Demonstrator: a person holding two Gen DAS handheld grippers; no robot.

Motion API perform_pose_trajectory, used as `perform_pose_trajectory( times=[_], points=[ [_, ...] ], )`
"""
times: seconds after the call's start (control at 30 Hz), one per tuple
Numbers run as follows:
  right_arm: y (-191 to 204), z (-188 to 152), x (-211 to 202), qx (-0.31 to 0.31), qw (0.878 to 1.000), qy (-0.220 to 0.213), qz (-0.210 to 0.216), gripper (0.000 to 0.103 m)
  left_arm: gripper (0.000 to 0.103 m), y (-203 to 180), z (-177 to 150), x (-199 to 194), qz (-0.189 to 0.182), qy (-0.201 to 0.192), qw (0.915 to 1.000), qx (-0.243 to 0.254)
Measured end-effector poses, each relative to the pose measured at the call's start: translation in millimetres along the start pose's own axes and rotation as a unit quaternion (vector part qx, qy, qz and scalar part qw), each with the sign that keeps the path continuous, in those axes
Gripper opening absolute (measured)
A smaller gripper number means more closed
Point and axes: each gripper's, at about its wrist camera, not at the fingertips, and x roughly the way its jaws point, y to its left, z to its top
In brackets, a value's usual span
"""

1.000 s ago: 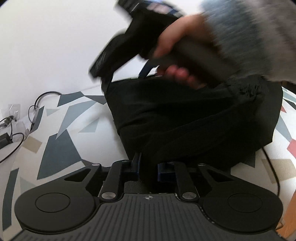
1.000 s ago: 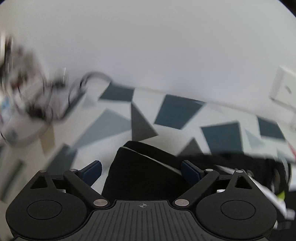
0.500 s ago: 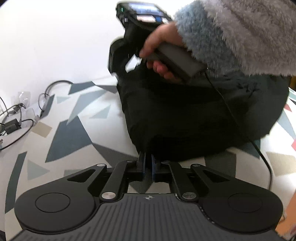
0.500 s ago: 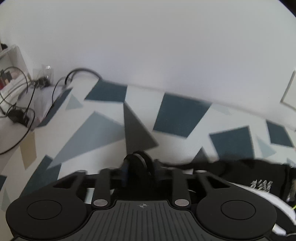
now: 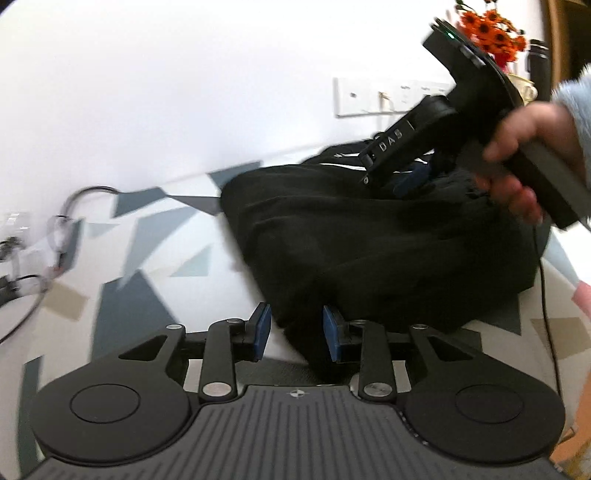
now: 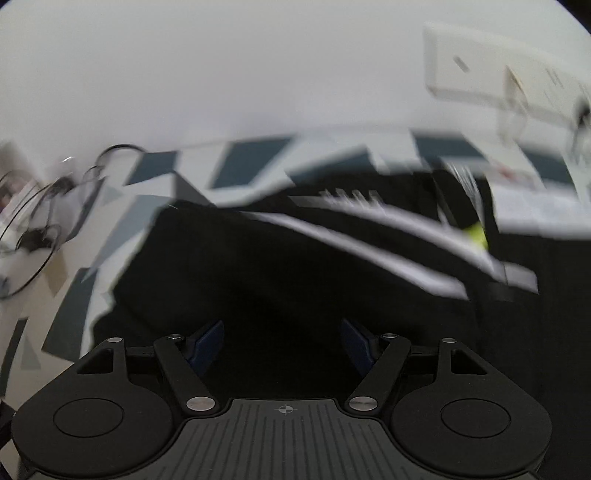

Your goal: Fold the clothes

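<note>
A black garment [image 5: 369, 254] lies bunched on the patterned tabletop [image 5: 129, 280]. My left gripper [image 5: 295, 332] is open, its blue pads on either side of the garment's near edge. The right gripper [image 5: 399, 177], held by a hand, hovers over the far right of the garment in the left wrist view. In the right wrist view the right gripper [image 6: 282, 345] is open just above the black garment [image 6: 277, 280], which shows white stripes [image 6: 388, 236]. Both views are blurred by motion.
Cables [image 5: 44, 236] lie at the table's left edge; they also show in the right wrist view [image 6: 37, 221]. A white wall with a socket strip [image 5: 388, 96] stands behind. Orange flowers [image 5: 491, 29] are at the far right. A thin cable [image 5: 546, 295] trails from the right gripper.
Both grippers have opened; half a second ago both were shut on the garment's edge. The right gripper has swung from the far left corner over to the right of the garment.
</note>
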Motion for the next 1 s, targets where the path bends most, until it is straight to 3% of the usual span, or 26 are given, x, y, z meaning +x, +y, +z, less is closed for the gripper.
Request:
perform_pose_trajectory(
  times=[0.13, 0.2, 0.3, 0.43, 0.53, 0.63, 0.77, 0.8, 0.9, 0.97, 1.0],
  points=[
    [-6.0, -6.3, 13.0, 0.03, 1.0, 0.002, -0.007, 0.066, 0.028, 5.0, 0.2, 9.1, -0.024, 0.017, 0.9995, 0.015],
    [-2.9, -5.4, 14.9, 0.035, 0.999, 0.003, -0.011, 0.067, 0.01, -3.9, -3.0, 8.0, -0.033, 0.016, 0.9989, 0.028],
    [1.8, -3.8, 16.5, 0.031, 0.999, 0.008, -0.006, 0.069, 0.002, -16.8, -10.6, 4.9, -0.02, 0.007, 0.9979, 0.061],
    [5.6, -0.4, 26.7, 0.018, 0.999, 0.015, -0.028, 0.071, 0.002, -26.1, -22.0, -1.7, -0.028, 0.016, 0.9961, 0.082],
    [1.7, 5.6, 29.4, 0.046, 0.998, 0.006, -0.037, 0.071, 0.0, -30.5, -32.3, -9.1, -0.064, 0.04, 0.9925, 0.096],
    [-1.2, 9.2, 29.8, 0.073, 0.997, 0.006, -0.036, 0.073, 0.004, -37.3, -37.3, -18.8, -0.034, 0.036, 0.9907, 0.127],
    [-0.5, 2.2, 18.2, 0.058, 0.998, 0.007, -0.019, 0.071, 0.032, -27.6, -21.1, -24.3, -0.003, -0.01, 0.9953, 0.097],
    [-1.2, -1.1, 13.7, 0.055, 0.998, 0.007, -0.016, 0.071, 0.035, -25.0, -16.6, -24.9, 0.003, -0.022, 0.9958, 0.088],
    [-6.3, -15.1, -3.1, 0.052, 0.998, -0.002, -0.028, 0.071, 0.033, -25.1, -8.7, -16.2, -0.013, -0.019, 0.9967, 0.078],
    [-9.0, -28.9, -15.0, 0.036, 0.999, -0.007, -0.039, 0.072, 0.017, -26.9, -6.9, -10.3, -0.048, 0.008, 0.9961, 0.074],
    [-10.2, -36.3, -20.9, 0.025, 0.999, -0.009, -0.045, 0.073, 0.017, -28.1, -7.4, -7.7, -0.063, 0.026, 0.9946, 0.079]
  ],
)
